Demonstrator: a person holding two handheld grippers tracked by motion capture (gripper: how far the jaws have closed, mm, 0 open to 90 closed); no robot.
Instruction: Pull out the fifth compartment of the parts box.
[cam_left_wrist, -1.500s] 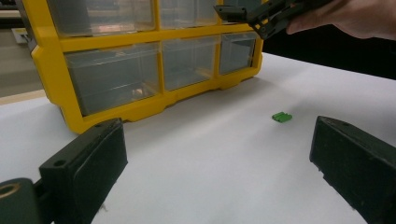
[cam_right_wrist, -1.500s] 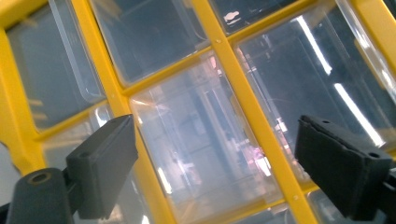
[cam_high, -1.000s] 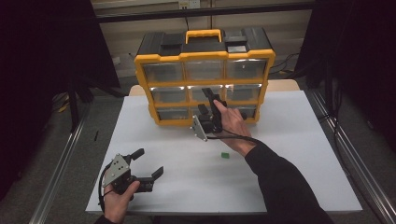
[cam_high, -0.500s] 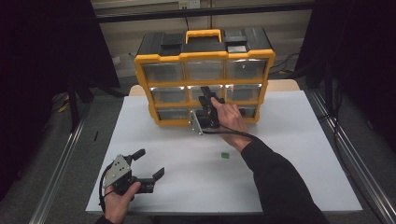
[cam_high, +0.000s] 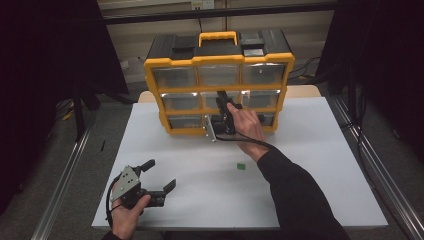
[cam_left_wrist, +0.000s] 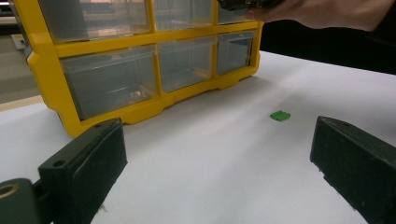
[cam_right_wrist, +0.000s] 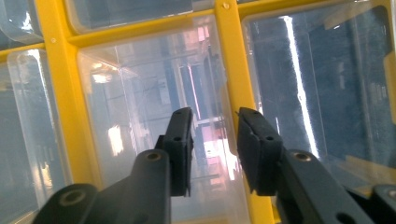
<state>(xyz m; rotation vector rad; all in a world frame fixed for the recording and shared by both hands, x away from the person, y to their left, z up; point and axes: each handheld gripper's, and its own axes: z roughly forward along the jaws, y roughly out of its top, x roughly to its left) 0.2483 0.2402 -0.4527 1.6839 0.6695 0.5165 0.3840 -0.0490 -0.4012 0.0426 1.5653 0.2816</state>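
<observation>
Overhead light falls bright on the white desk (cam_high: 310, 150) while the room around it stays dark. Glare streaks the clear drawers (cam_right_wrist: 154, 121) up close in the right gripper view. The near tongs in the left gripper view look soft and dim.

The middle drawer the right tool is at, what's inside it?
Through the clear drawer front show only glare and reflections; any contents can't be made out. The right tool covers its lower part.

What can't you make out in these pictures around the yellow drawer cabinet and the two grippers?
- High view: the right gripper has its jaw tips hidden by the hand against the drawer cabinet.
- Right gripper view: whether the pads pinch a handle on the clear drawer; glare blurs it.
- Left gripper view: the green piece is too small to identify.
- Drawer contents: reflections hide them.
</observation>
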